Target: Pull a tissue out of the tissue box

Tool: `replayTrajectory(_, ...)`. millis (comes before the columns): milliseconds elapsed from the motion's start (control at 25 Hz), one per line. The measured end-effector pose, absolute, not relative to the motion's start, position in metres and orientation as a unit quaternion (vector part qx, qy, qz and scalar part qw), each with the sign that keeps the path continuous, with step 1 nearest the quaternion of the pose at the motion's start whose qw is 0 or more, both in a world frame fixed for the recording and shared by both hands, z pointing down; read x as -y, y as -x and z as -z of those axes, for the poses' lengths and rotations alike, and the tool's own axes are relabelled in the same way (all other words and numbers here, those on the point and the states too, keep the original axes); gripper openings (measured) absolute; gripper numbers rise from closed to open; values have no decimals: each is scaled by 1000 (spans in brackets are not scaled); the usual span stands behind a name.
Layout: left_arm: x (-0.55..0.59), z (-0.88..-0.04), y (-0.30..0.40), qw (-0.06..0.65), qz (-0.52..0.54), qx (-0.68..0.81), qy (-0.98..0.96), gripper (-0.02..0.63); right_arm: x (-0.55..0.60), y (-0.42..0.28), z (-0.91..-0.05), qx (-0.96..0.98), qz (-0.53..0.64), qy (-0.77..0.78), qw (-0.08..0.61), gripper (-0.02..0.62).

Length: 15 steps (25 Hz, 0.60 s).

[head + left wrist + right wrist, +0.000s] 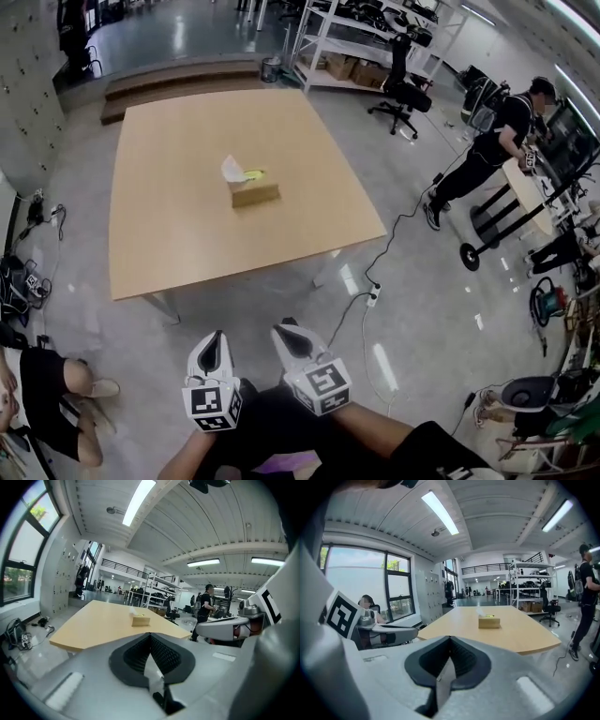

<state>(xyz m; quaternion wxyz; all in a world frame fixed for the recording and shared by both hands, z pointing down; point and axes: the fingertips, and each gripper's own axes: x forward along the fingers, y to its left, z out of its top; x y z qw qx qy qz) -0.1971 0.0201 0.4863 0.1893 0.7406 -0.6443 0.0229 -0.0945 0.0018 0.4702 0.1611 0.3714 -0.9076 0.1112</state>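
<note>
Pale wooden desk point(169, 234): tan cardboard tissue box point(254, 193) sits well ahead of your left gripper point(214, 337), right gripper point(285, 329); jaws together, empty.

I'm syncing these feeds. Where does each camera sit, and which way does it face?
Head view: on the person's head, looking steeply down at table, left tool, right tool and forearms.
Left gripper view: on the left tool, looking along its closed jaws toward the table.
Right gripper view: on the right tool, likewise.
Shared: all three show the tissue box.
</note>
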Motion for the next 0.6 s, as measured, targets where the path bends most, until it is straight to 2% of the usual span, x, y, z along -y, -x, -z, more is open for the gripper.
replayTrajectory(320, 7, -496, 211, 192, -37, 680, -707, 18, 34, 111, -491, 923, -130, -323, 164, -8)
replayTrajectory(600, 80, -510, 205, 212, -55, 689, -691, 18, 113, 100, -508, 923, -146, -312, 172, -8)
